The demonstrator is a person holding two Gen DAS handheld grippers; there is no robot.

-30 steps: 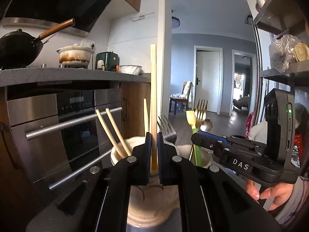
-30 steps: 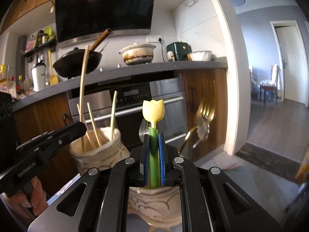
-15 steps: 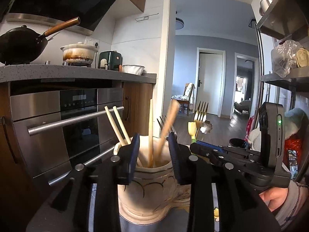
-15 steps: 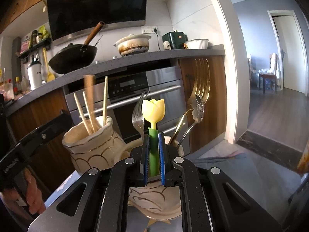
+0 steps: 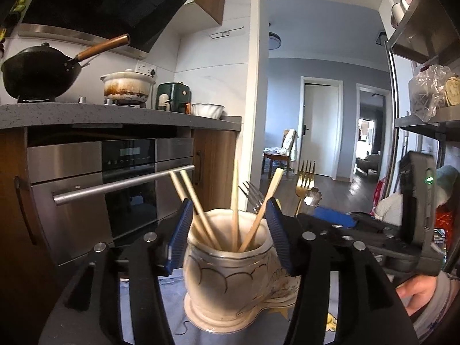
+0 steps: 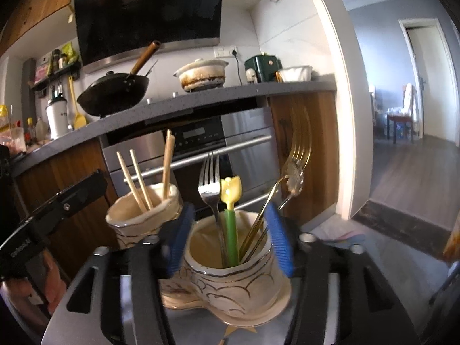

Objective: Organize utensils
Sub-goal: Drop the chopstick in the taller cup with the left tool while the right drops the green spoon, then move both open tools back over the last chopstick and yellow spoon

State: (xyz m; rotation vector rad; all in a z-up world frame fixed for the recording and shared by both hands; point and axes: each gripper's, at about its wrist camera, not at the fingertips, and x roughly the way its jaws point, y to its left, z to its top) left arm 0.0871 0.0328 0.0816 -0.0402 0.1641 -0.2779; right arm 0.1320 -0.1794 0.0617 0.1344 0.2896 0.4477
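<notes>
Chopsticks of pale wood (image 5: 235, 204) stand loosely in the left cream ceramic cup with scalloped brown lines (image 5: 227, 276), leaning apart against its rim. In the neighbouring cream cup of the same pattern (image 6: 230, 273) on the right stand a silver fork (image 6: 210, 184), a green-handled utensil with a yellow tulip top (image 6: 231, 218) and a gold fork (image 6: 299, 143) with a flower-ended gold piece beside it. Both cups sit on a pale blue cloth, touching or nearly so, in front of a steel oven (image 5: 115, 178).

The left gripper (image 5: 228, 231) has just been opening; its blue pads now stand wide on either side of the chopstick cup's rim, pressing nothing. The right gripper (image 6: 230, 237) has likewise just opened wide, flanking the fork cup with the green handle free between its jaws.

The risk, as I judge it, lies in pulling away: either jaw could catch a cup rim or a leaning stick and tip the cup, since the pads sit so close to the ceramic.
</notes>
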